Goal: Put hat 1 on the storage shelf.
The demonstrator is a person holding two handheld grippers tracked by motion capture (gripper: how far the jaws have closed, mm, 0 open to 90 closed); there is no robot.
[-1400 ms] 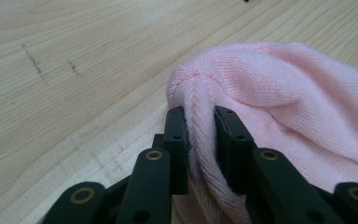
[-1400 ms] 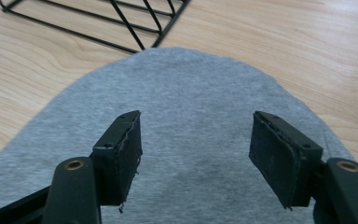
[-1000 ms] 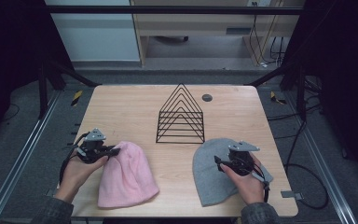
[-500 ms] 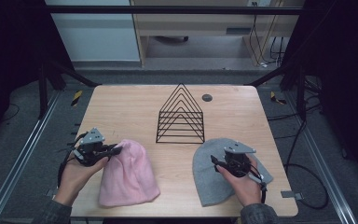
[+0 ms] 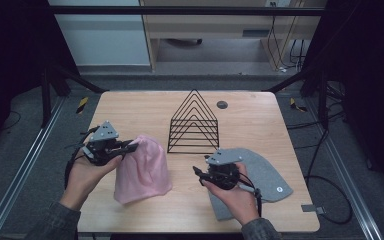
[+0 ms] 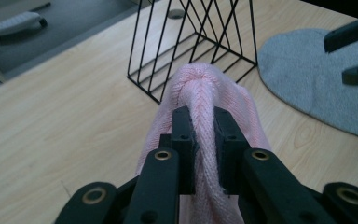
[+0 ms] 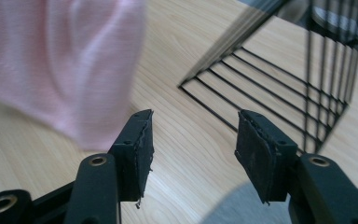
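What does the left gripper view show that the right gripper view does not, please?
The left gripper view alone shows the left gripper clamped on a fold of the pink hat, and much of the grey hat. The right gripper view alone shows the right gripper, open with nothing between its jaws. Both share the pink hat, black wire rack and wooden table.
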